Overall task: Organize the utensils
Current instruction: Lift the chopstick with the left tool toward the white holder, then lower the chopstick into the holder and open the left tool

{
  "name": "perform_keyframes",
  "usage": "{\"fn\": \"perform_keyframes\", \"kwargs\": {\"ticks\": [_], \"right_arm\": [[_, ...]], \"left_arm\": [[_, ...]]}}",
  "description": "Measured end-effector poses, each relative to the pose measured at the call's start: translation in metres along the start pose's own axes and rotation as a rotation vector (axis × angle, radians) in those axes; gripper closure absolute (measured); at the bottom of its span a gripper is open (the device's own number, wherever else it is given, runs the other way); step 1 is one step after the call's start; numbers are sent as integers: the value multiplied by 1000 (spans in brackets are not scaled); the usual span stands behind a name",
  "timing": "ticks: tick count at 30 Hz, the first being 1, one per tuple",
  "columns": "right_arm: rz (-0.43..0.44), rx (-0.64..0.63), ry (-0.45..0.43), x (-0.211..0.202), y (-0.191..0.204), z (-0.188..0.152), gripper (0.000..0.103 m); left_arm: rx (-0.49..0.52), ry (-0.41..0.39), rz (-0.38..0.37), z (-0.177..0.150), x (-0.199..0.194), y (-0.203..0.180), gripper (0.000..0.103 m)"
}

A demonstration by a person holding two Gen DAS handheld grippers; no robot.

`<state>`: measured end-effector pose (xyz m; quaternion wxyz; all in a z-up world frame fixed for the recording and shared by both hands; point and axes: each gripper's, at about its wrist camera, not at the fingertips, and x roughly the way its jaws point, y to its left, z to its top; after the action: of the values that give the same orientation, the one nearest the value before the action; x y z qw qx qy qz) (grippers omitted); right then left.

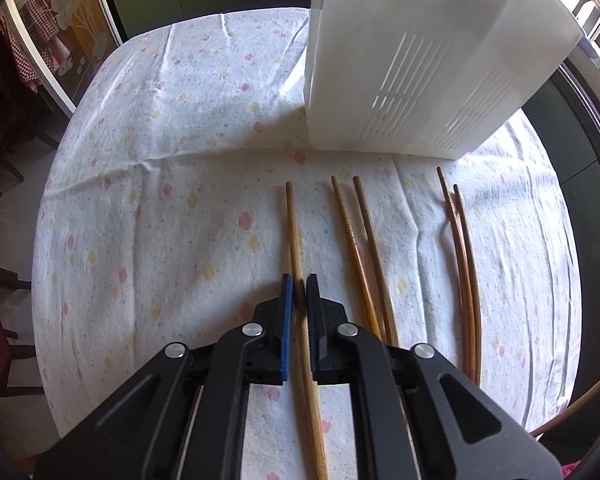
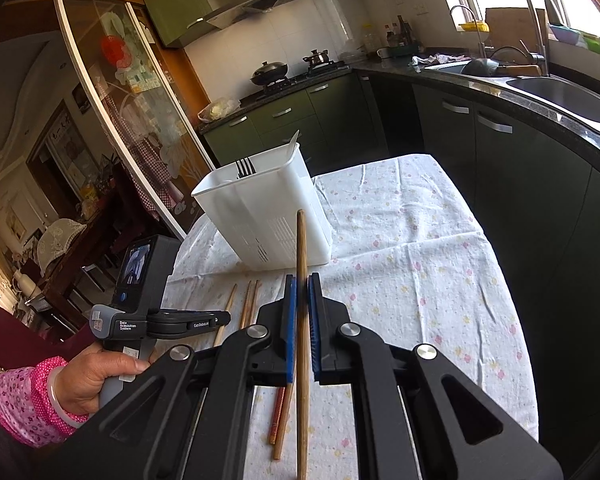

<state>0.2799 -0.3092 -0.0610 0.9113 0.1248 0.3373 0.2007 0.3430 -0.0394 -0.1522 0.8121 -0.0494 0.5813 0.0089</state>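
On the table [image 1: 148, 168], covered by a white cloth printed with small flowers, a white slotted utensil holder [image 1: 412, 64] stands at the far edge; the right wrist view shows fork tines [image 2: 245, 168] rising inside it. Nearer than the holder, wooden chopsticks lie lengthwise on the cloth: a single chopstick [image 1: 296, 236], a middle pair [image 1: 360, 248] beside it, and a darker pair [image 1: 462, 256] toward the table's right edge. Left gripper [image 1: 299, 282] points steeply down at the cloth, its blue-padded jaws clenched on the single chopstick, which runs between them and appears to lie on the cloth. Right gripper [image 2: 302, 280] sits higher, jaws clenched on another chopstick [image 2: 301, 312], held clear of the cloth with its tip up in front of the holder. A hand [image 2: 96, 376] in a pink patterned sleeve [image 2: 24, 404] holds the left gripper's handle
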Motion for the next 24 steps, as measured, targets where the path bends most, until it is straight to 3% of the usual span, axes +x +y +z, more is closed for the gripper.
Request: {"fn": "perform_keyframes", "kwargs": {"ticks": [6,15,24], "right_arm": [[9,6,-9,-5,-3,0,96],[22,-7,-26,-14,4,0,96],[38,-17,-44,-22,7,0,96]], "left_arm": [[32,-81,-48,-7,-36,2,97],[89,-266,-128,-32,-125,-6,97],[142,-411,-160,-51,-183,-13,97]]}}
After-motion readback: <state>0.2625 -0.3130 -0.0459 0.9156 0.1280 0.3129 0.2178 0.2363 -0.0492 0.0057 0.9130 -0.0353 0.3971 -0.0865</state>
